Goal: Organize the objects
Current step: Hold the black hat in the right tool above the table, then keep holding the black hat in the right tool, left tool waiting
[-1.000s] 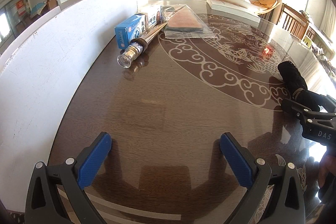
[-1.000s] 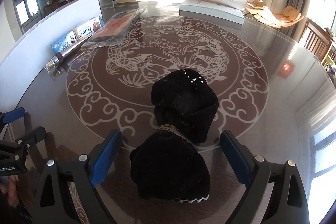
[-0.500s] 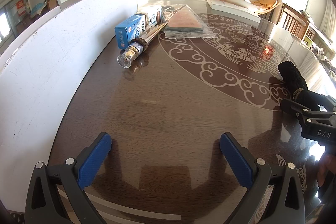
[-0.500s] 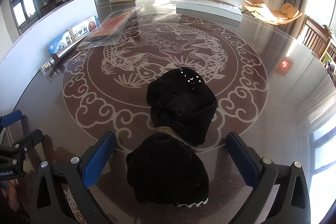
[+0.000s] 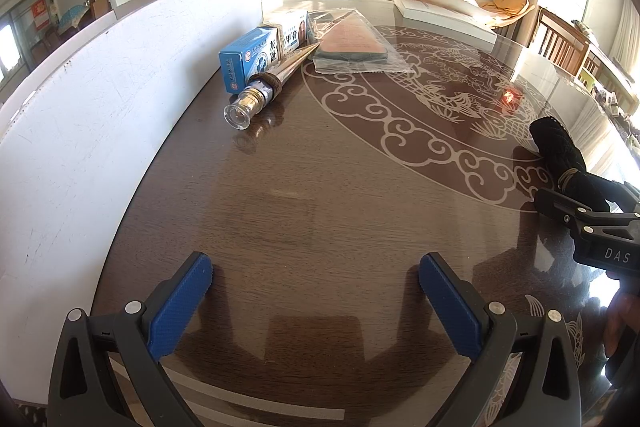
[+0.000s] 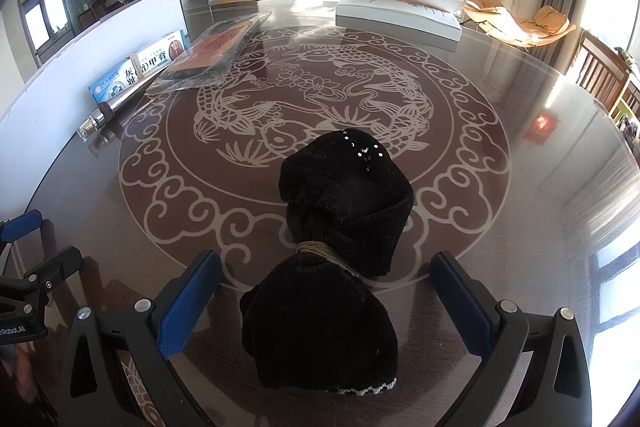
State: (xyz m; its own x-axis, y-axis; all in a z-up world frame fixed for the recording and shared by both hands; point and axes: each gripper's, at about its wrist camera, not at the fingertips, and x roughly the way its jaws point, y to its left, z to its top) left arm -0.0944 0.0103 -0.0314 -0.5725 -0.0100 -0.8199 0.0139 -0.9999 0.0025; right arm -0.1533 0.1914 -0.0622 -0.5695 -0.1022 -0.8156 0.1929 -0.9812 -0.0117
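Observation:
A black cloth bundle [image 6: 332, 255], tied at its middle with a tan cord, lies on the dark round table [image 6: 500, 187]. My right gripper [image 6: 326, 291] is open, its blue pads on either side of the bundle's near end without touching it. The bundle also shows at the right of the left wrist view [image 5: 560, 155]. My left gripper [image 5: 316, 291] is open and empty over bare table. Along a white board [image 5: 100, 99] lie a blue box [image 5: 250, 57], a white box [image 5: 294, 31], a glass-capped metal tube [image 5: 264, 91] and a plastic-wrapped flat pack [image 5: 352, 43].
A large white box [image 6: 400, 15] lies at the table's far edge. Wooden chairs [image 6: 600, 71] stand at the right. The right gripper's frame [image 5: 596, 231] shows at the right of the left wrist view.
My right gripper has drawn back slightly and its jaws have opened wider around the bundle's near end. The left gripper has not moved.

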